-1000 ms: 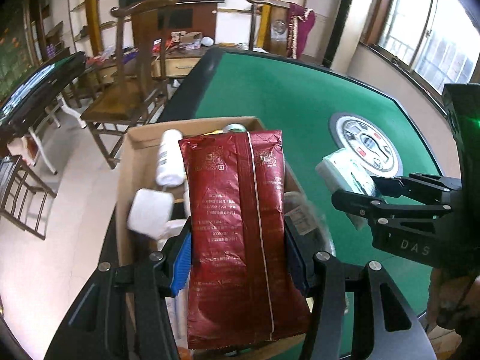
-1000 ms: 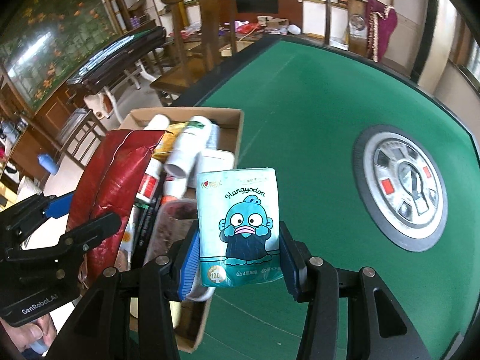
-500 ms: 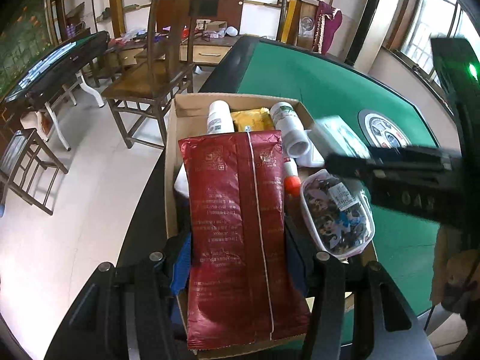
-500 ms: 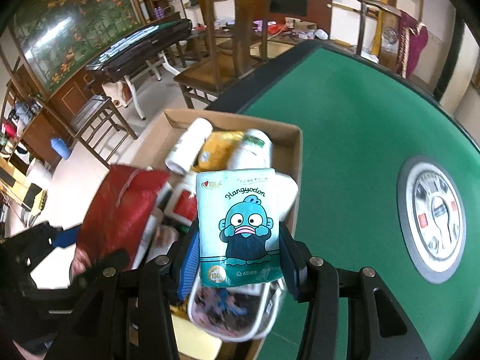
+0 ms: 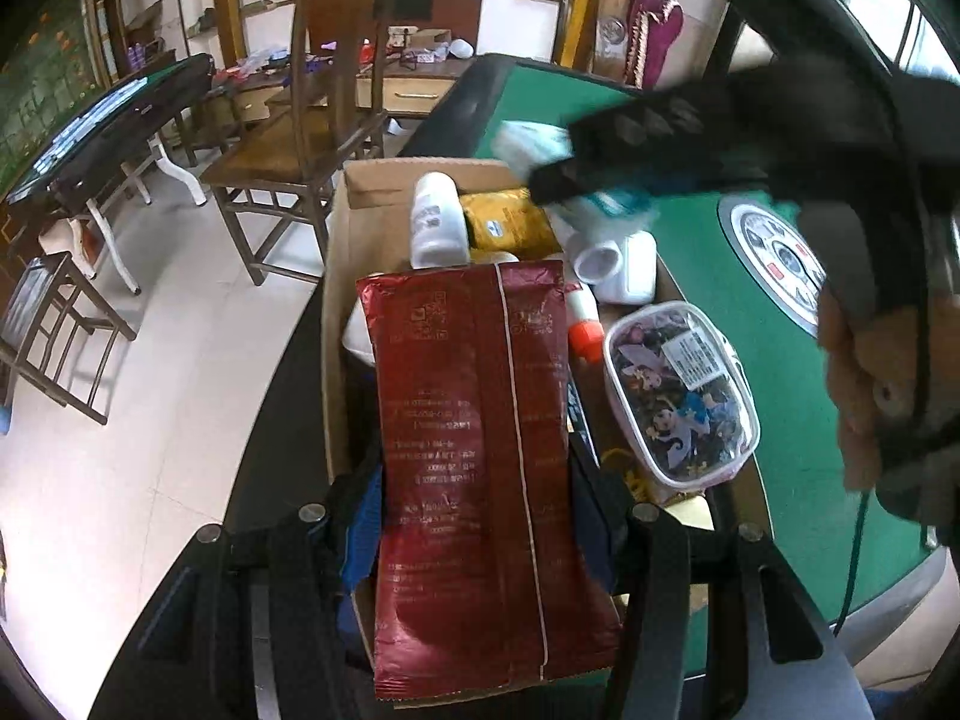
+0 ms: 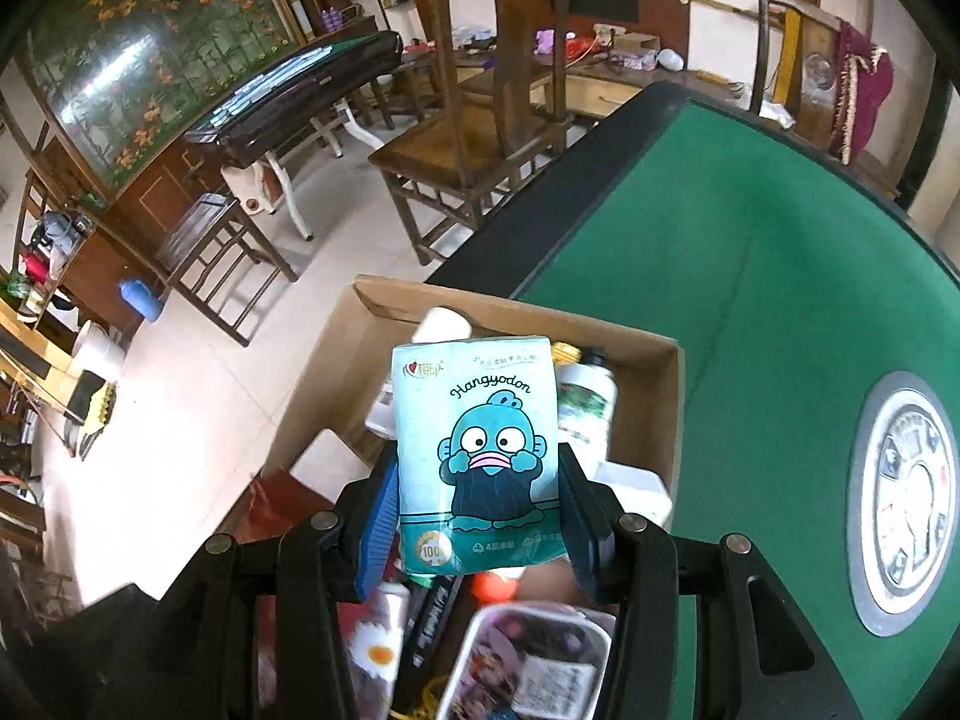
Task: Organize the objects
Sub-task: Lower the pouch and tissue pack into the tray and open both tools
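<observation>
The right hand-held gripper [image 6: 480, 516] is gripping a teal "Hangyodon" tissue pack [image 6: 477, 459]; at nine o'clock, the left hand-held gripper [image 5: 480, 504] is clamping a dark-red foil pouch [image 5: 480, 450].

Dark red pouch [image 5: 480, 456], teal cartoon-fish tissue pack [image 6: 480, 462], green table [image 6: 750, 252]

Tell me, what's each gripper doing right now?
Left gripper shut on red pouch. Right gripper shut on tissue pack. Both over crowded cardboard box.
</observation>
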`<control>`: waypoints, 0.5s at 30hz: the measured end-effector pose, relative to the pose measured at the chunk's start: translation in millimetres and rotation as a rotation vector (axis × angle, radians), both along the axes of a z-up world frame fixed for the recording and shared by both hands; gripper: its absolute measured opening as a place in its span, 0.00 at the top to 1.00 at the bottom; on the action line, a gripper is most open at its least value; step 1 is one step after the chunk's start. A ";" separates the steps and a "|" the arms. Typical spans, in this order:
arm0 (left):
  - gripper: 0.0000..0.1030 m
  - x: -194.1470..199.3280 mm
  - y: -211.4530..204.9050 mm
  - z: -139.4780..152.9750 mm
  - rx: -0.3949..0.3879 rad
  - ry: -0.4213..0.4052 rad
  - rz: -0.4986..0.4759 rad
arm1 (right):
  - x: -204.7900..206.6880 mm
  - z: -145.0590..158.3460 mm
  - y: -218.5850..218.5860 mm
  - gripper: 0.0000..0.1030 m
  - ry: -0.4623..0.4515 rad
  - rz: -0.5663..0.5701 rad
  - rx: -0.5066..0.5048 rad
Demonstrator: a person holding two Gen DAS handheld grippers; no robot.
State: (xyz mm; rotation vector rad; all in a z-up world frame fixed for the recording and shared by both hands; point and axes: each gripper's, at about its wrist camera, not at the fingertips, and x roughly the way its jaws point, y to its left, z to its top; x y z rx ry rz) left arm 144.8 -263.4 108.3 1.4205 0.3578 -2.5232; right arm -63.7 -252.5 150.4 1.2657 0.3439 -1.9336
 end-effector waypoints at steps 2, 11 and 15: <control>0.48 -1.0 3.3 -1.7 0.001 -0.008 -0.011 | -1.3 -3.4 -8.1 0.49 -0.012 0.010 0.004; 0.48 -7.7 15.4 -5.2 -0.004 -0.018 -0.052 | -2.3 -15.6 -23.1 0.48 -0.036 0.030 0.024; 0.48 -13.0 17.7 -6.1 -0.005 -0.020 -0.066 | -4.9 -19.8 -24.4 0.48 -0.047 0.035 0.029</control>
